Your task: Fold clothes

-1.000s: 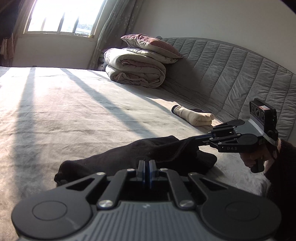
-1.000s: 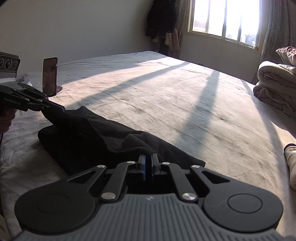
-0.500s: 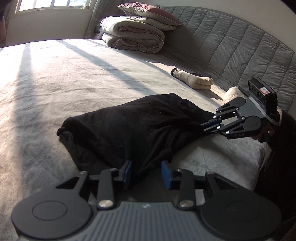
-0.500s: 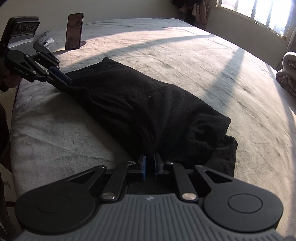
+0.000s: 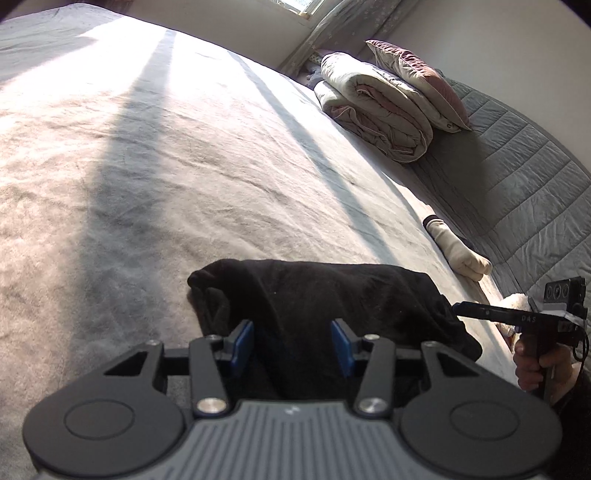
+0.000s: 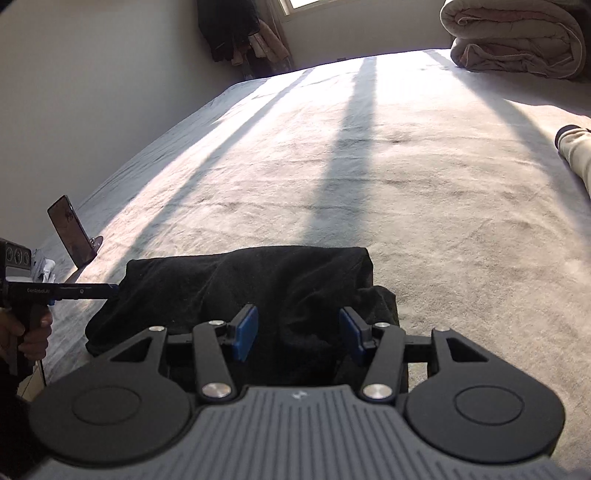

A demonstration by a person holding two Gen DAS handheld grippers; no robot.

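pretty clearly a home bedroom: big bed (image 5: 221, 147) with a quilted grey headboard (image 5: 517, 177), rolled-up duvet (image 5: 373, 110) and pillow (image 5: 413, 70) stacked by the curtained window (image 5: 354, 22), clothes hanging (image 6: 236, 33) in the corner

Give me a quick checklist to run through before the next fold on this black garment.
1. Left hand-held gripper released: ok, jaws have just opened, pads off the cloth.
2. Right hand-held gripper released: ok, jaws have just been opening, cloth between but not pinched.
3. Black garment lying on the bed: ok.
4. Garment edges lined up: not ok, left end bunched.
5. Cream sock clear of garment: ok.
6. Phone clear: ok, apart.
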